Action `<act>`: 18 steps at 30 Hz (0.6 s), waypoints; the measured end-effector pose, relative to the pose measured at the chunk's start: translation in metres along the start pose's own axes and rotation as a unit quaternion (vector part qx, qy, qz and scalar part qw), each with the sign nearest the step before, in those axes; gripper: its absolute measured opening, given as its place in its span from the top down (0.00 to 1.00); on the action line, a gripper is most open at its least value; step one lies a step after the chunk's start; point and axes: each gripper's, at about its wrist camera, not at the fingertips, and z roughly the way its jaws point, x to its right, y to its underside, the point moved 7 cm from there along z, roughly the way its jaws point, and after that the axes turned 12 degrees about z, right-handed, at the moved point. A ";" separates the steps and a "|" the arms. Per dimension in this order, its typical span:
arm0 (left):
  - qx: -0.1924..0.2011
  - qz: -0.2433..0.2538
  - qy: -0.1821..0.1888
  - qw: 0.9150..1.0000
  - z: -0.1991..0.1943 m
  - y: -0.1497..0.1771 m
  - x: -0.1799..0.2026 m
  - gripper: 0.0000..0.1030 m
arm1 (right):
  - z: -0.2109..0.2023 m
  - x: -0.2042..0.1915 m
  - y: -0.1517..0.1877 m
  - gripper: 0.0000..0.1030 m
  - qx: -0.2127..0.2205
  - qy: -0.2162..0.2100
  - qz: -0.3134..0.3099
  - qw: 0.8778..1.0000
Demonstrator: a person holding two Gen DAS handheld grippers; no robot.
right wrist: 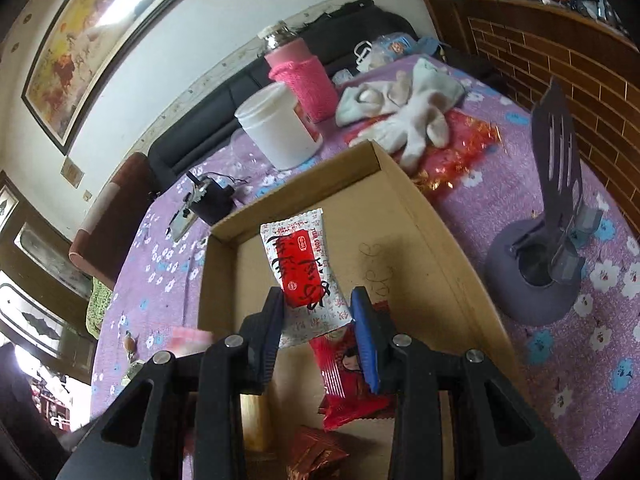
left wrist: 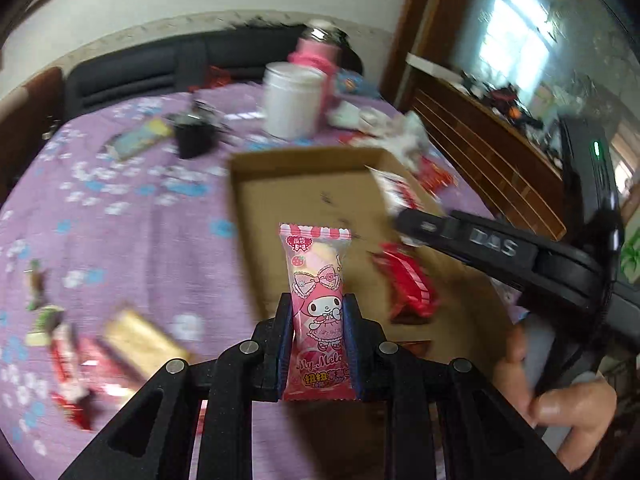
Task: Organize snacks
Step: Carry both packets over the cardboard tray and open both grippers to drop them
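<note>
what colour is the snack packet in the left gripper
Pink, with a cartoon rabbit print: the snack packet in the left gripper, clearest in the left wrist view.

right gripper [right wrist: 316, 300]: jaws closed on white-and-red snack packet [right wrist: 300, 268], held over cardboard box [right wrist: 452, 264]
inside box: red snack packet [right wrist: 348, 384] at 6 o'clock, beneath the held one
white jar [right wrist: 276, 128]: at 12 o'clock beyond the box
white gloves [right wrist: 404, 112]: at 1 o'clock
purple stand [right wrist: 540, 276]: at 3 o'clock, on the floral tablecloth [right wrist: 600, 344]
</note>
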 end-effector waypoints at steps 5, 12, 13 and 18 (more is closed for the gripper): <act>-0.006 0.022 -0.008 1.000 0.020 0.008 0.015 0.78 | 0.009 0.000 0.004 0.68 -0.010 0.011 -0.006 1.000; -0.014 0.030 -0.001 0.999 0.032 0.019 0.013 0.78 | 0.017 -0.002 0.011 0.68 -0.016 0.025 -0.016 0.999; -0.015 0.031 0.000 0.999 0.032 0.019 0.014 0.78 | 0.017 -0.002 0.012 0.68 -0.015 0.027 -0.019 0.999; -0.010 0.048 -0.009 0.999 0.032 0.020 0.021 0.78 | 0.021 -0.002 0.014 0.68 -0.019 0.035 -0.021 0.999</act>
